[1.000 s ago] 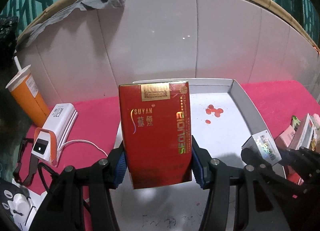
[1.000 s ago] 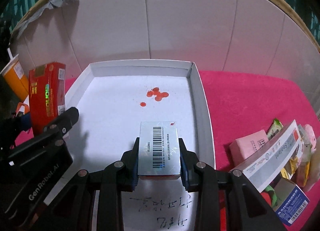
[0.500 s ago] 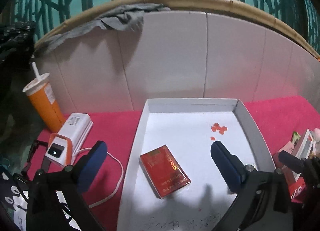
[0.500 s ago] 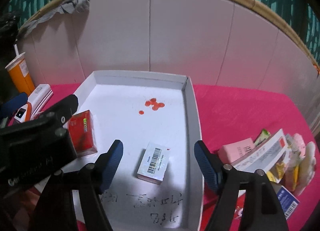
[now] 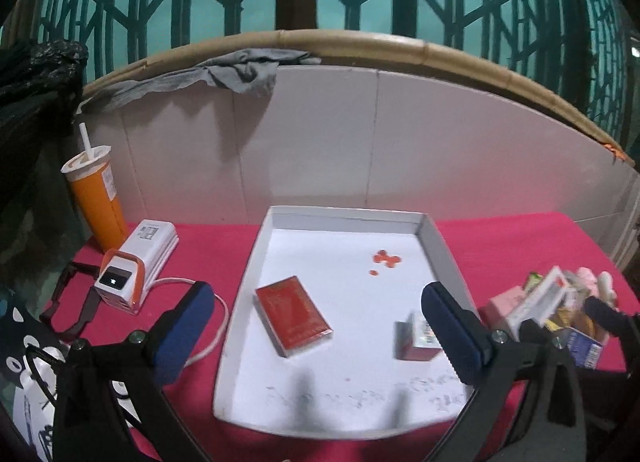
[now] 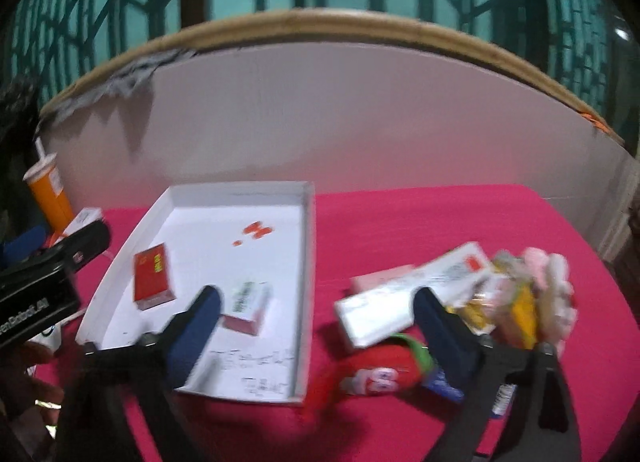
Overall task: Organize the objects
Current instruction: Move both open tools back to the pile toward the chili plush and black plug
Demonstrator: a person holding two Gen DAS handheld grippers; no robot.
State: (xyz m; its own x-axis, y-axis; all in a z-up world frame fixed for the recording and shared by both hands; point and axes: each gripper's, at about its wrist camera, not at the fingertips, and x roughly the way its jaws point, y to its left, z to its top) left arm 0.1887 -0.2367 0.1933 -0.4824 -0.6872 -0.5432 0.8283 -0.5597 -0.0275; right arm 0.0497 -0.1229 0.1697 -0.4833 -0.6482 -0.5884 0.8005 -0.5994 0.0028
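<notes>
A white tray (image 5: 256, 262) lies on the red cloth; it also shows in the right wrist view (image 6: 308, 262). A red cigarette pack (image 5: 294, 316) lies flat in its left half, seen too in the right wrist view (image 6: 153, 276). A small silver and red box (image 5: 416, 338) lies in its right half, also in the right wrist view (image 6: 249, 306). My left gripper (image 5: 316, 330) is open and empty, raised above the tray. My right gripper (image 6: 316, 332) is open and empty, over the tray's right edge, near a pile of packets (image 6: 452, 298).
An orange cup with a straw (image 5: 96, 198) and a white and orange power bank with its cable (image 5: 136, 266) stand left of the tray. A low white wall with a grey rag (image 5: 224, 76) runs behind. The pile holds a long white box (image 6: 408, 294) and a red pouch (image 6: 380, 370).
Both grippers opened and let their boxes down into the tray, then drew back and up. The right gripper has swung right toward the pile of packets.
</notes>
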